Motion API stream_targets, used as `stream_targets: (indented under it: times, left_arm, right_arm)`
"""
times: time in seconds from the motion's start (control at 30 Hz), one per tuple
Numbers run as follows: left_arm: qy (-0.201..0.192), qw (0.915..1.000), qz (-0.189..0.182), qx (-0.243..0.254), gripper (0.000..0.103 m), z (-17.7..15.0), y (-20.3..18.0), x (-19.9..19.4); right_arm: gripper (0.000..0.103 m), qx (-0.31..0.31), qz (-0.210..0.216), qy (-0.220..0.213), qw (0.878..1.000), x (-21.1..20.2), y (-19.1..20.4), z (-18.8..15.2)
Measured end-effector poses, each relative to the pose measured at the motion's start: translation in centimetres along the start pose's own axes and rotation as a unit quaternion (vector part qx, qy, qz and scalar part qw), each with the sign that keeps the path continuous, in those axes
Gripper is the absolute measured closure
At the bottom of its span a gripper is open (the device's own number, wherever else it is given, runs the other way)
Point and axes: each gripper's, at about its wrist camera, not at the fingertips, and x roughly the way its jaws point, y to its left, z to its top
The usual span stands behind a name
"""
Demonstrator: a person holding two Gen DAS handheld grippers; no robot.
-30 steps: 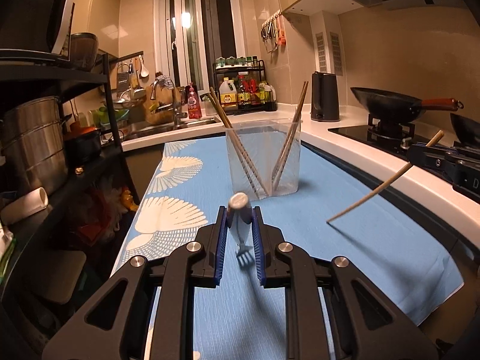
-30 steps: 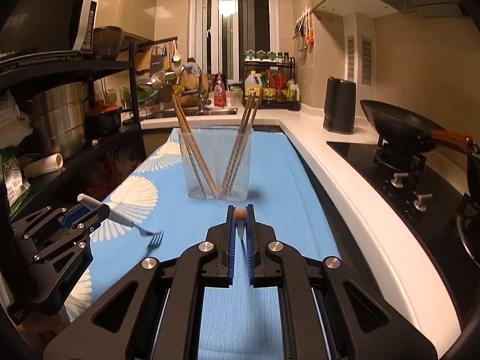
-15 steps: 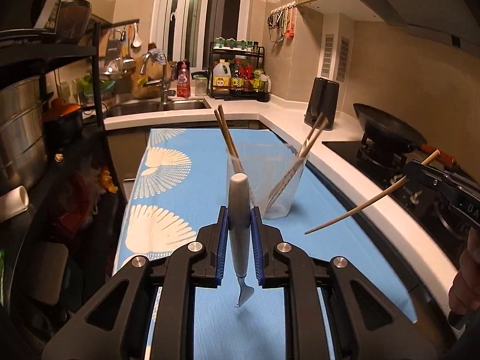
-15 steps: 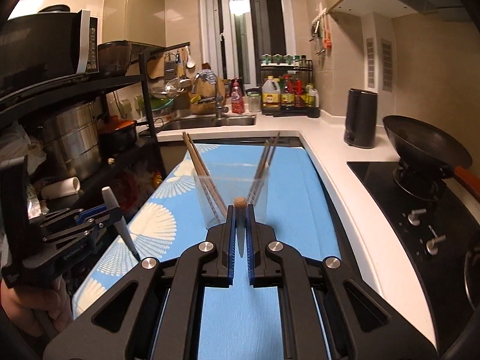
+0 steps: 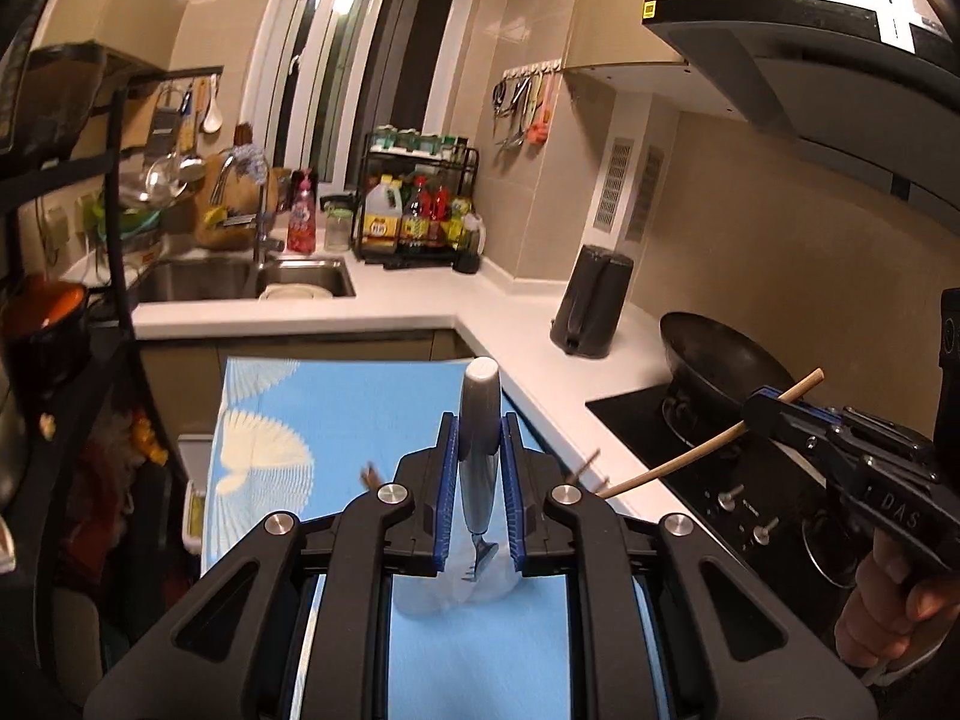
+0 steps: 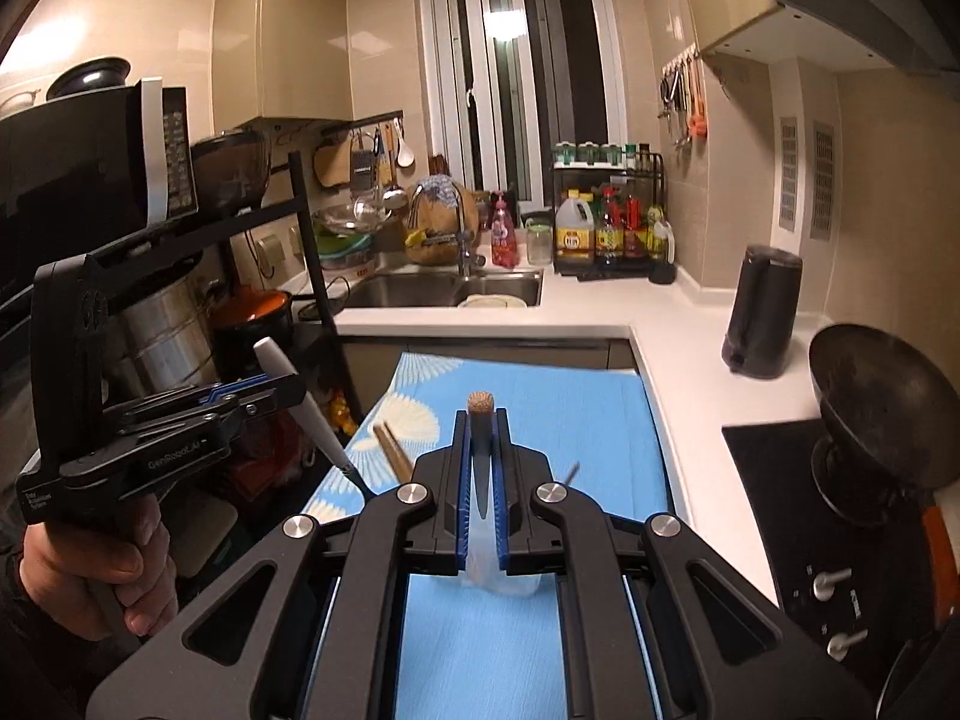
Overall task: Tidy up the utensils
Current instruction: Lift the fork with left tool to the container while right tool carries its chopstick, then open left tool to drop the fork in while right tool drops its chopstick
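My left gripper (image 5: 480, 426) is shut on a fork (image 5: 479, 480) with a pale grey handle, held upright with the tines down. Straight below it stands the clear cup (image 5: 456, 588), mostly hidden by the fingers, with chopstick tips (image 5: 369, 474) poking out at both sides. My right gripper (image 6: 480, 450) is shut on a single wooden chopstick (image 6: 480, 405), which the left wrist view shows slanting down-left towards the cup as the chopstick (image 5: 678, 465). The right wrist view also has the left gripper (image 6: 288, 390) with the fork (image 6: 312, 420) at left, and the cup (image 6: 501, 576) below.
The cup stands on a blue cloth (image 5: 336, 414) with white fan prints. A white counter (image 5: 510, 312) wraps round behind and right, bearing a black kettle (image 5: 591, 300), a wok (image 5: 720, 360) on the hob, a sink (image 5: 240, 276) and a bottle rack (image 5: 420, 204). A black shelf rack (image 6: 300, 240) of pots stands left.
Both grippers have risen and come over the cup, each keeping its utensil. The cup has dropped from mid-view to under the fingers. The fork now hangs upright above it.
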Motion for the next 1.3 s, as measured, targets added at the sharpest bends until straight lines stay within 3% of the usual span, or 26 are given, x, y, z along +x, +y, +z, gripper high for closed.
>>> stream_targets:
  times: [0.13,0.37,0.6,0.67,0.73,1.07,1.23,1.3]
  left_arm:
    - [0.021,0.9998,0.004,0.0,0.089,0.6,0.1,4.2]
    - [0.097,0.9951,0.019,0.005,0.089,-3.1,1.5,12.2]
    - [0.136,0.9906,0.011,0.003,0.089,-6.2,2.0,15.1]
    - [0.137,0.9904,0.015,0.006,0.087,-6.5,1.9,15.1]
    - [0.13,0.9913,0.021,0.007,0.065,-6.4,1.7,14.6]
    - [0.08,0.9958,0.041,0.016,0.058,-3.9,0.3,9.5]
    - [0.056,0.997,0.05,0.016,0.043,-3.3,-0.3,5.7]
    - [0.043,0.9973,0.057,0.015,0.036,-3.4,-0.5,3.9]
  right_arm:
    - [0.097,0.002,-0.008,0.027,1.0,4.1,-0.4,0.7]
    - [0.097,0.003,-0.018,0.094,0.995,11.4,-1.0,-2.3]
    - [0.096,0.0,-0.024,0.131,0.991,14.7,-1.2,-4.9]
    - [0.095,-0.003,-0.028,0.135,0.99,14.8,-1.4,-5.3]
    - [0.089,0.0,-0.037,0.135,0.99,14.7,-1.6,-5.5]
    - [0.074,-0.01,-0.066,0.089,0.994,9.9,-0.9,-3.4]
    - [0.068,-0.013,-0.075,0.055,0.996,5.9,-0.3,-2.4]
    - [0.059,-0.012,-0.078,0.037,0.996,4.2,-0.1,-2.4]
